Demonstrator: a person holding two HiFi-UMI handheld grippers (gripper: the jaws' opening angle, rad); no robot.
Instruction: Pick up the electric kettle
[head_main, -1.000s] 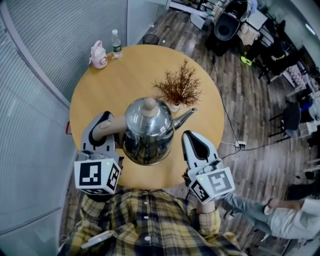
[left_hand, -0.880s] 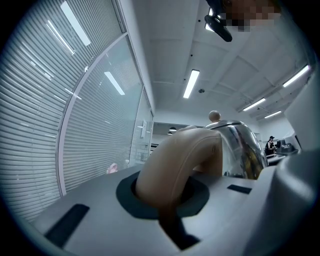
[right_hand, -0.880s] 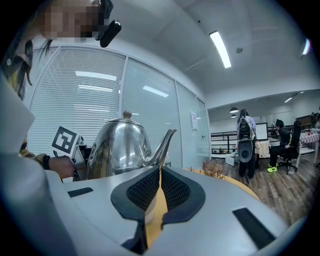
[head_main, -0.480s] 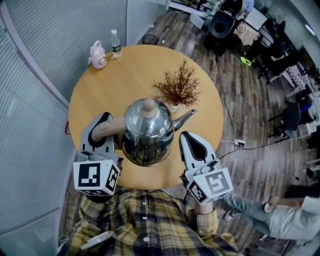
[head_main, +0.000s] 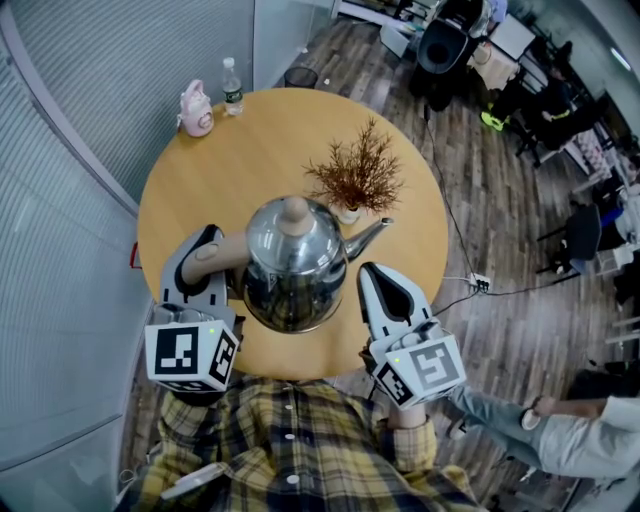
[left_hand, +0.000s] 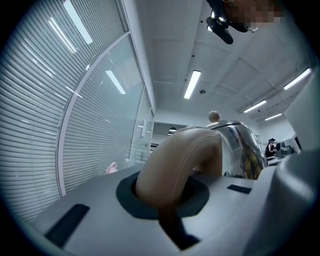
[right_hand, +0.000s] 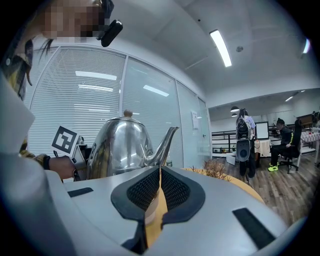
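A shiny steel electric kettle (head_main: 295, 262) with a tan knob and a tan curved handle (head_main: 222, 250) is over the near half of the round wooden table (head_main: 250, 150), spout pointing right. My left gripper (head_main: 203, 262) is shut on that handle; in the left gripper view the handle (left_hand: 175, 165) fills the dark pads and the kettle body (left_hand: 242, 147) rises behind it. My right gripper (head_main: 385, 288) hangs just right of the kettle, apart from it, shut with nothing between its pads (right_hand: 170, 190). The kettle's base is hidden, so I cannot tell whether it touches the table.
A small dried plant (head_main: 357, 177) in a pot stands just behind the kettle's spout. A pink container (head_main: 196, 110) and a clear bottle (head_main: 232, 88) stand at the table's far left edge. Glass walls with blinds run along the left; chairs and people are at the far right.
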